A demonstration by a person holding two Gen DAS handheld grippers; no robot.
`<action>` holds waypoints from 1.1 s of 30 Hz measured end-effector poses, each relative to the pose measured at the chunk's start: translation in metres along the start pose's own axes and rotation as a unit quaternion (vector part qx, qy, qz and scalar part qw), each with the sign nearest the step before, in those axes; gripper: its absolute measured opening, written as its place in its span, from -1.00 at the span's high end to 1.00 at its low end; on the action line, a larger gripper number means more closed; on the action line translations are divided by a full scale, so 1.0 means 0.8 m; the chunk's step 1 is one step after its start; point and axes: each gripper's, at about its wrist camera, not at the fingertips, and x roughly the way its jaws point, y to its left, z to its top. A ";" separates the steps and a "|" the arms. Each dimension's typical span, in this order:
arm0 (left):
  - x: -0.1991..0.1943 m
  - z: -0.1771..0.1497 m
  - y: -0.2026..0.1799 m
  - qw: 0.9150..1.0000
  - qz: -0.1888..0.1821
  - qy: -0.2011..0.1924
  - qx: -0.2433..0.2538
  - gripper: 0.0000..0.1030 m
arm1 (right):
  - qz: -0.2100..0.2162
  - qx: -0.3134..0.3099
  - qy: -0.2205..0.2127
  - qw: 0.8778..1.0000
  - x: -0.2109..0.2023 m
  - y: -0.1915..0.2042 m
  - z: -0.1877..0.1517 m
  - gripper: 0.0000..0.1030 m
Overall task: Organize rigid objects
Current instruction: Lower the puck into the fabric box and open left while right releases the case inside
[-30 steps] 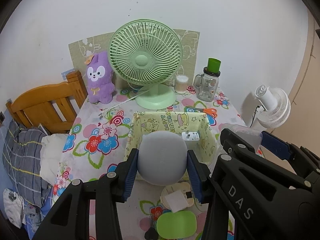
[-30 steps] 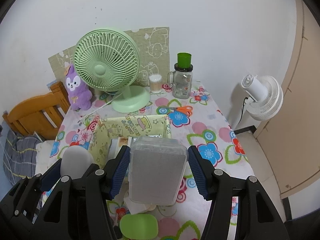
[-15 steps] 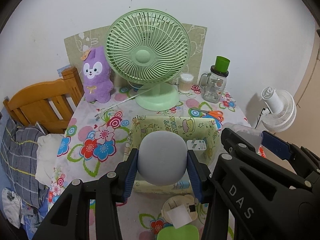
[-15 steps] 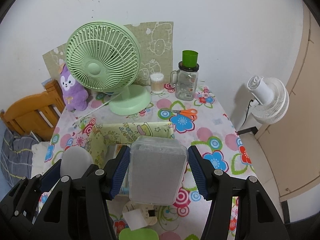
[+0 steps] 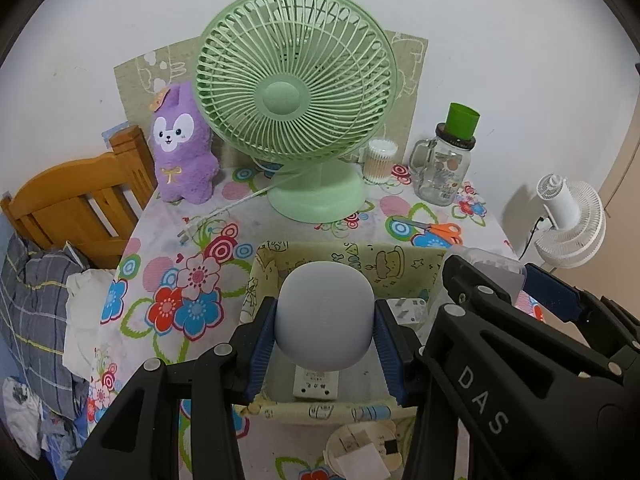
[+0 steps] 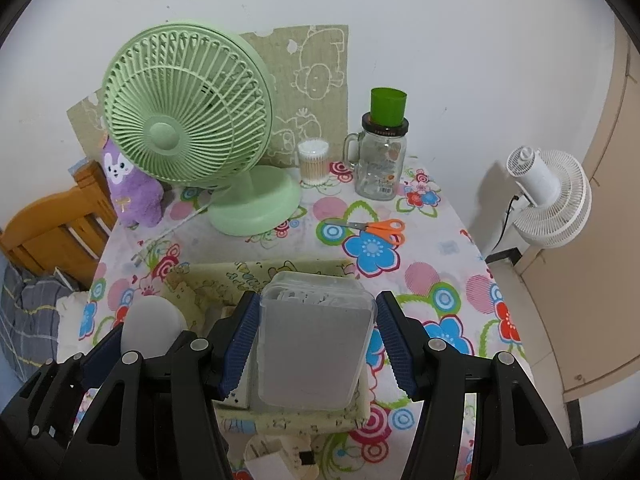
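Observation:
My left gripper (image 5: 326,322) is shut on a pale grey rounded object (image 5: 326,314), held above the inside of a yellow cartoon-print storage box (image 5: 360,258). My right gripper (image 6: 316,340) is shut on a clear plastic lidded case (image 6: 314,344), hanging over the same storage box (image 6: 256,272). In the right wrist view the left gripper and its grey rounded object (image 6: 154,326) show at lower left. A white socket block (image 5: 316,382) and a small white adapter (image 5: 408,308) lie in the box.
A green desk fan (image 5: 296,96), purple plush (image 5: 182,148), cotton swab jar (image 5: 378,160), glass mug with green cup (image 5: 444,168) and orange scissors (image 5: 434,228) stand behind the box. A wooden bed frame (image 5: 76,204) is left, a white fan (image 6: 548,196) right.
Both grippers moved forward and lower with their loads, from the near table edge to over the box. The green lid near the front edge has dropped out of view.

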 end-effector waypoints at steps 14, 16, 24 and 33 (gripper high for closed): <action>0.057 -0.015 0.000 0.999 0.011 0.045 0.011 0.05 | -0.005 0.006 0.042 0.999 0.062 -0.003 -0.018 -0.22; 0.062 -0.019 0.001 0.999 0.010 0.048 0.011 0.05 | -0.005 0.007 0.047 0.999 0.068 -0.002 -0.023 -0.22; 0.086 -0.022 0.011 0.998 0.017 0.058 0.008 0.04 | -0.012 0.007 0.041 0.999 0.078 0.004 -0.030 -0.22; 0.078 -0.022 0.010 0.998 0.018 0.054 0.024 -0.39 | -0.020 0.009 0.023 0.999 0.073 0.005 -0.029 -0.42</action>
